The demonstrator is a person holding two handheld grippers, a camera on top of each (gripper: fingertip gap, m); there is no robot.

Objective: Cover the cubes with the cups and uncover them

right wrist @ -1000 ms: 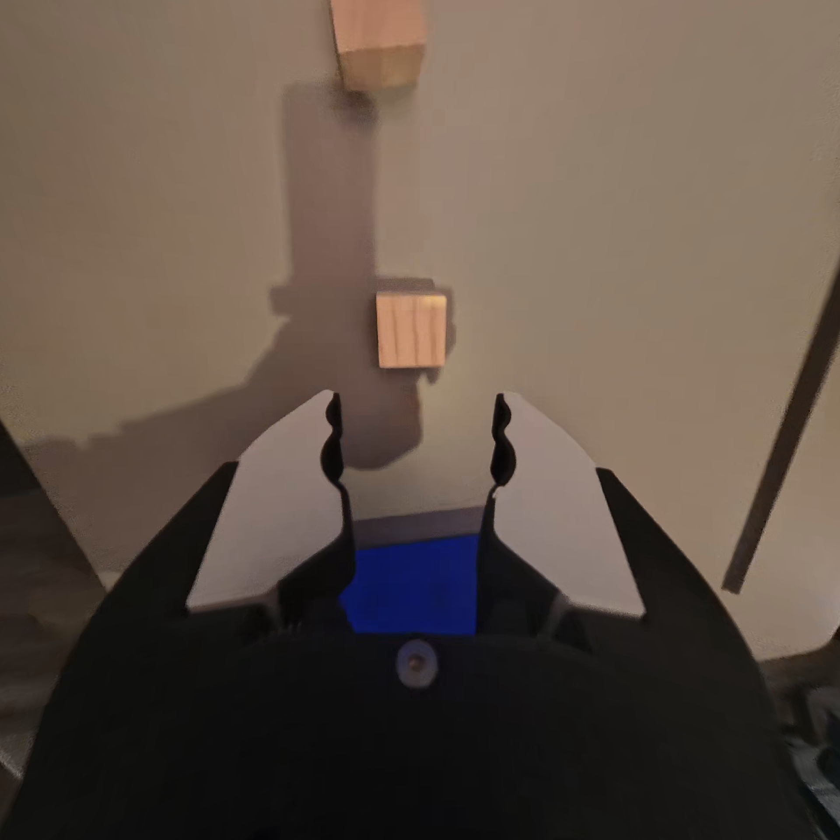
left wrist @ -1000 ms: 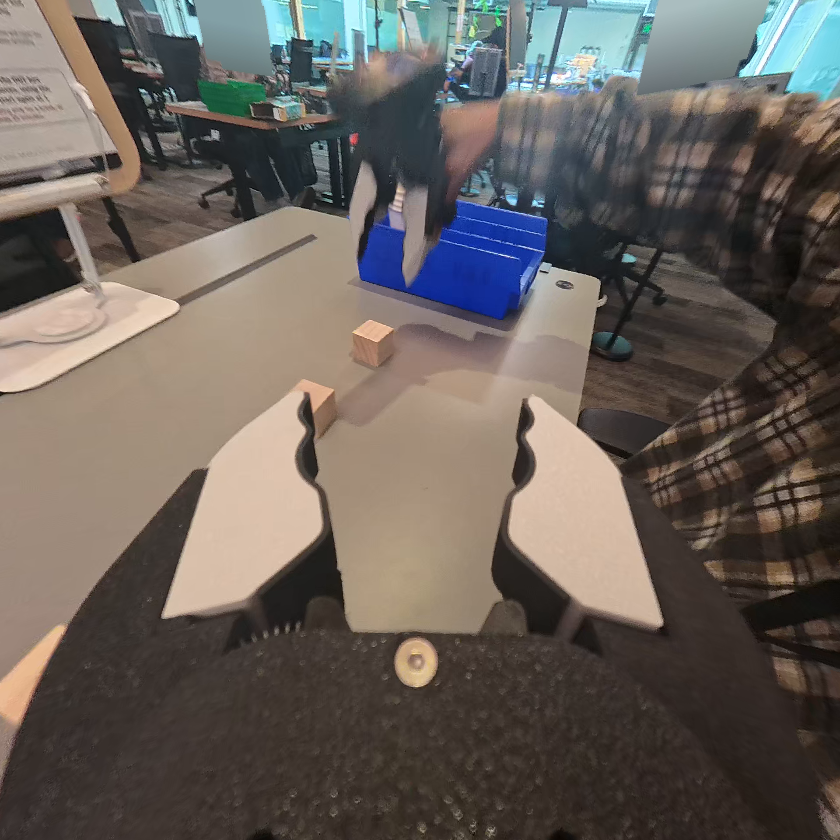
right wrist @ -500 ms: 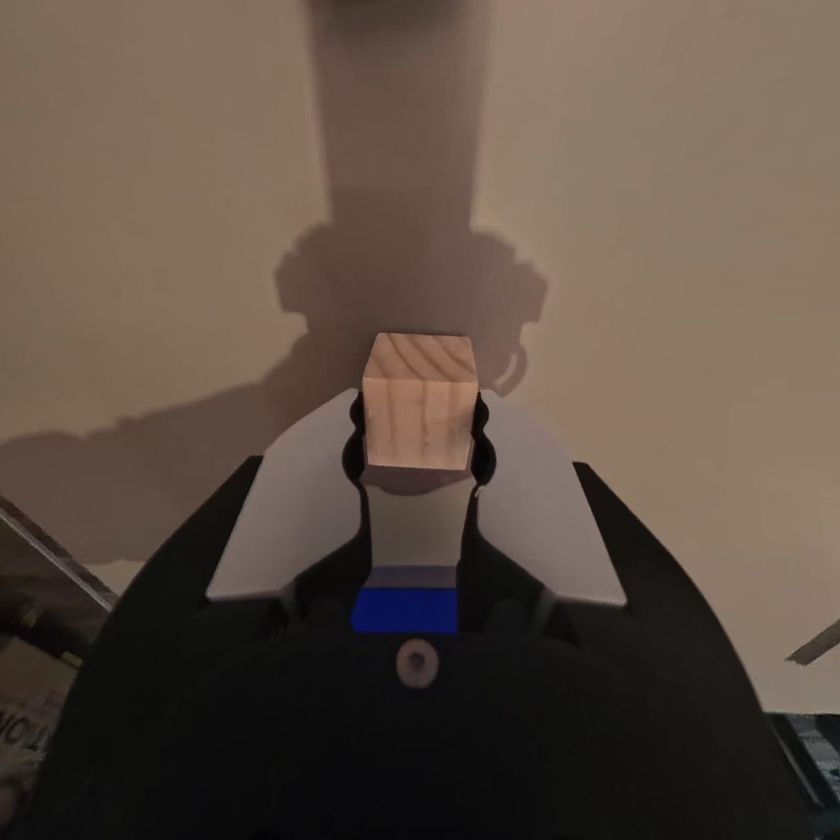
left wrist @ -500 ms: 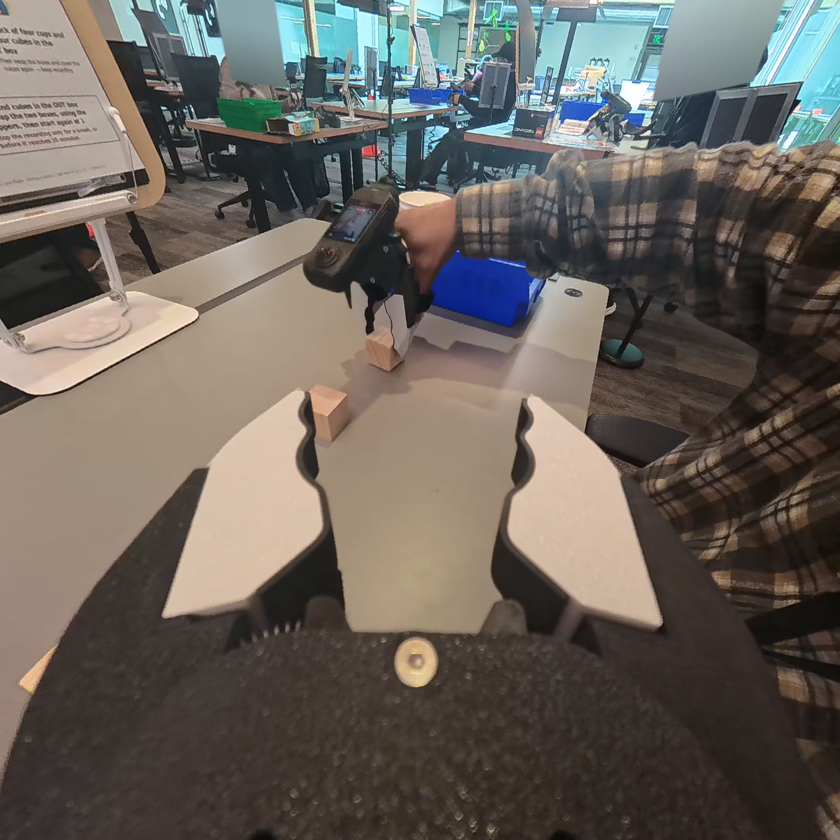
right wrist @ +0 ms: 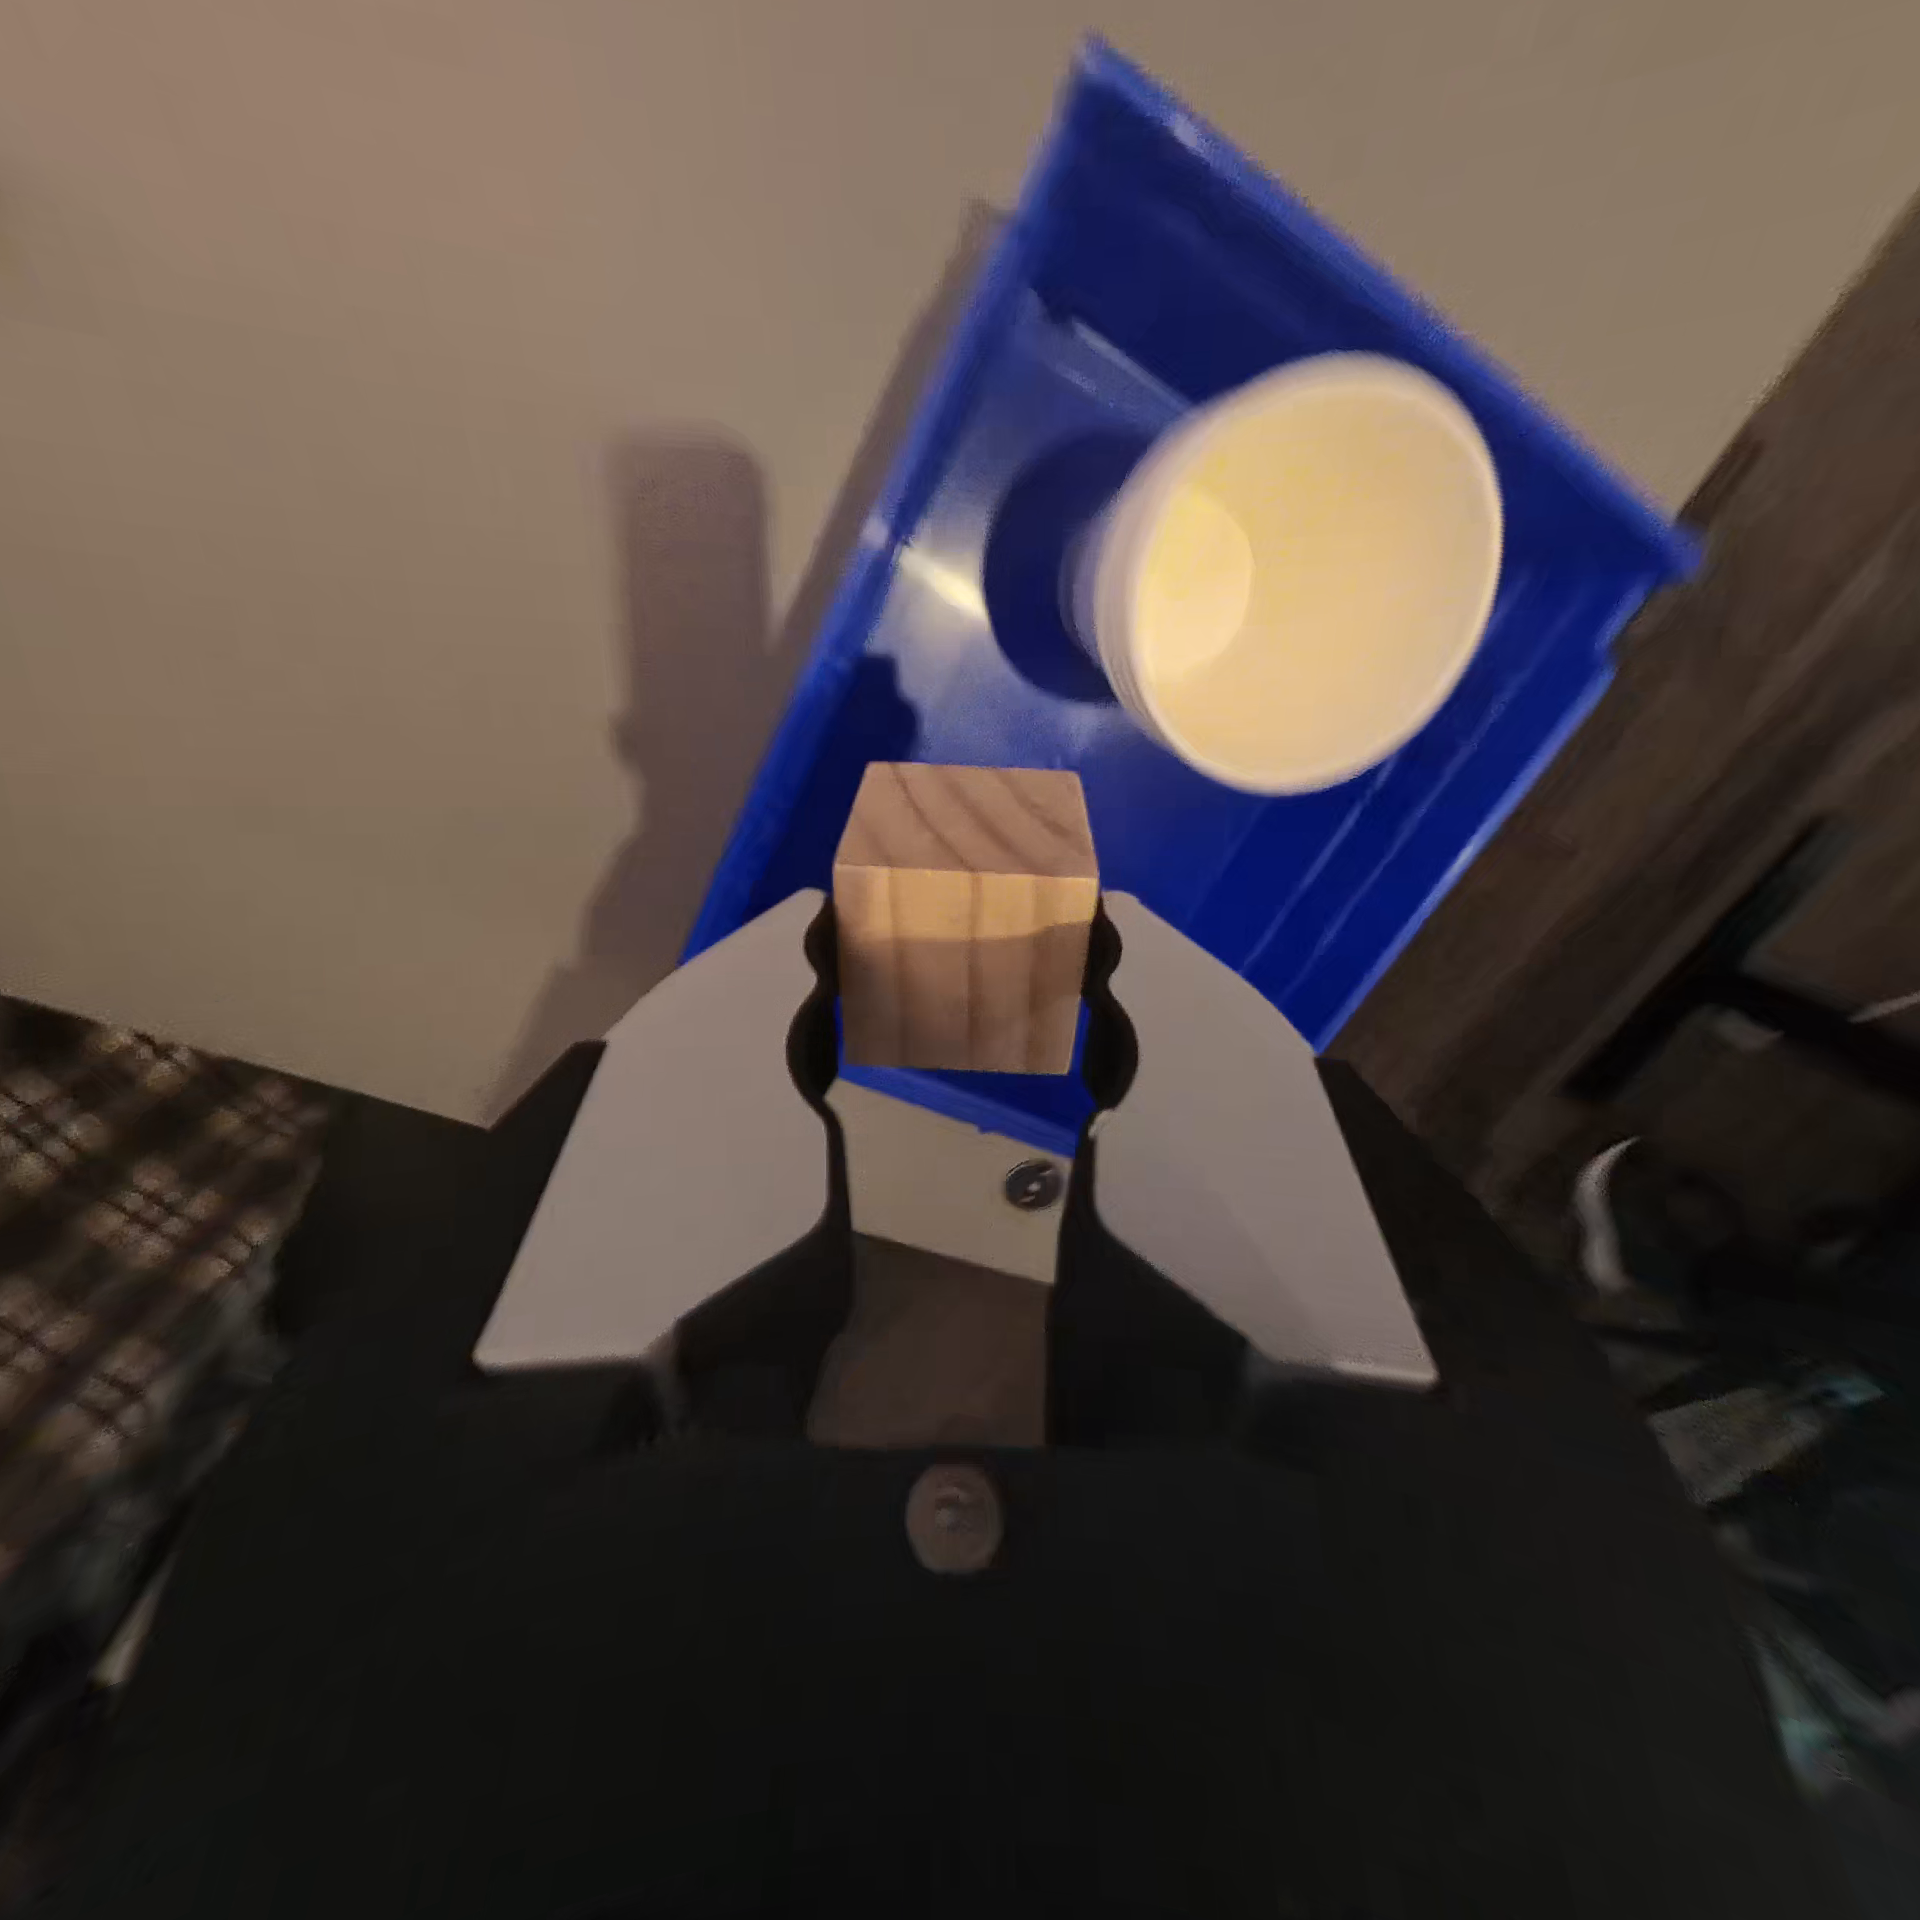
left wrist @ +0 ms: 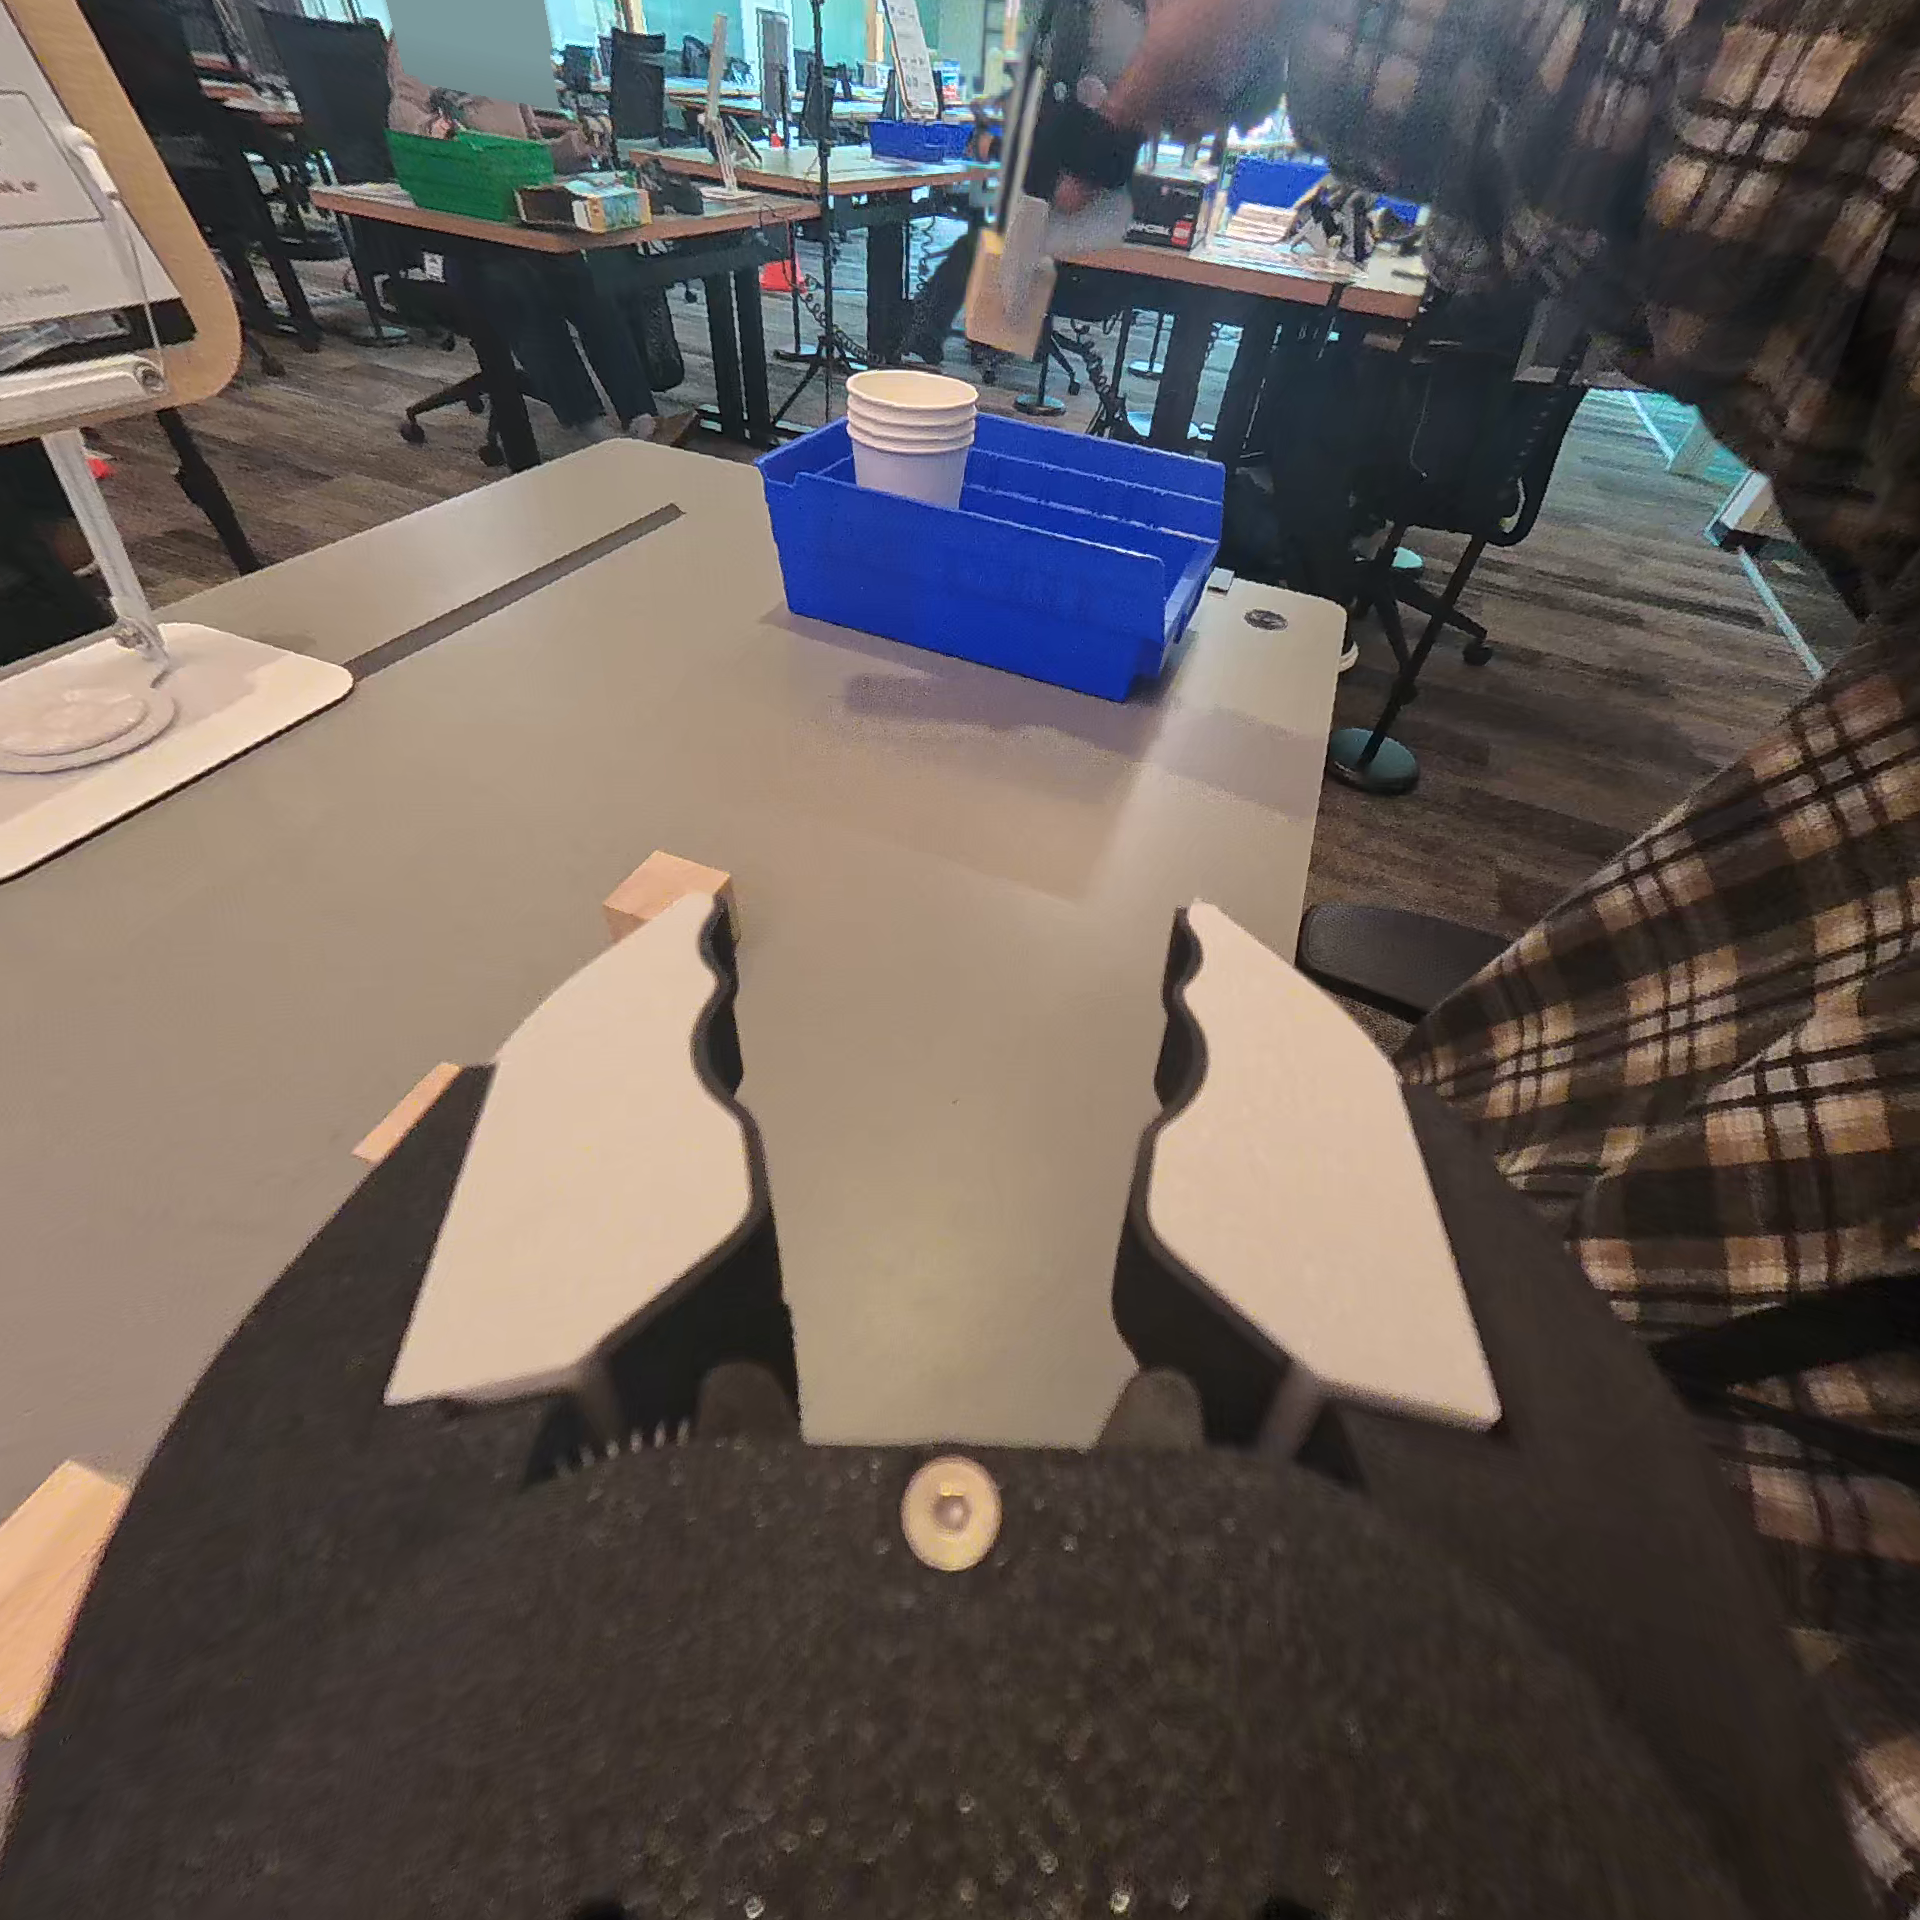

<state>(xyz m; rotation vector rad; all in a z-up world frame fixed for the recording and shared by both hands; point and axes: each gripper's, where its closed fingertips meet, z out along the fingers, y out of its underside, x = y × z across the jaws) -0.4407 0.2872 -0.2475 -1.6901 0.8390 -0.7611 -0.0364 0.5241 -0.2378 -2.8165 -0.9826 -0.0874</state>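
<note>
Right wrist view, lower centre of the frame: the right gripper (right wrist: 961, 971) clamps a pale wooden cube (right wrist: 964, 925) between its grey fingers, held in the air above the near end of a blue plastic bin (right wrist: 1226, 883). Farther up, at upper right, a stack of white paper cups (right wrist: 1299, 582) stands in that bin, mouths open upward. From the left wrist view, the left gripper (left wrist: 951, 961) is spread wide and holds nothing over the grey tabletop (left wrist: 416, 831); a second wooden cube (left wrist: 665, 894) lies just beyond its left fingertip.
</note>
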